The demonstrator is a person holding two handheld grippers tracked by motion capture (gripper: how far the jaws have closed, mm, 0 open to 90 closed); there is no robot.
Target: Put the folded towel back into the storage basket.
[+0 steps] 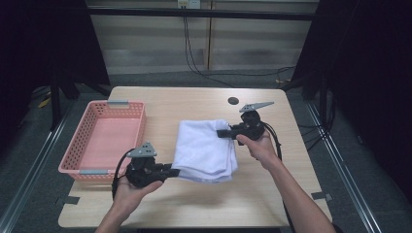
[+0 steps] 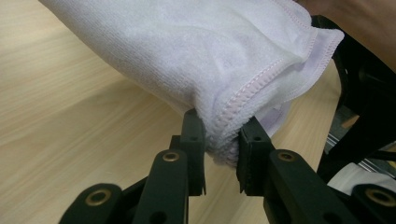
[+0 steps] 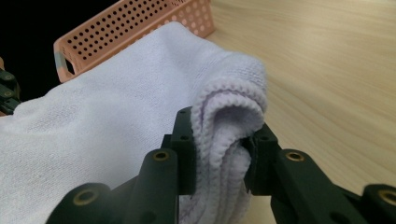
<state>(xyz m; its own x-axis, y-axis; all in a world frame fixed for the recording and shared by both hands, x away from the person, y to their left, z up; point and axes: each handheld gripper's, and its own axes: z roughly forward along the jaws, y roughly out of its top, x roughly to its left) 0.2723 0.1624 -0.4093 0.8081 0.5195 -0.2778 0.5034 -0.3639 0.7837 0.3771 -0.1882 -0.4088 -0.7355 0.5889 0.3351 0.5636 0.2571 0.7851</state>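
Towel (image 1: 204, 148) — white terry, folded, stitched hem; left gripper (image 1: 171, 172) and right gripper (image 1: 222, 132) fingers each clamped on a corner; perforated pink basket (image 1: 80, 141) on wood-grain bench (image 1: 272, 194)

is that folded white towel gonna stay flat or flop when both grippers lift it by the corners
Probably floppy: the white towel already sags between the left gripper and right gripper. Its folded layers bunch softly between the jaws, so they may slide apart. It looks light for its size, and the terry surface should grip well.
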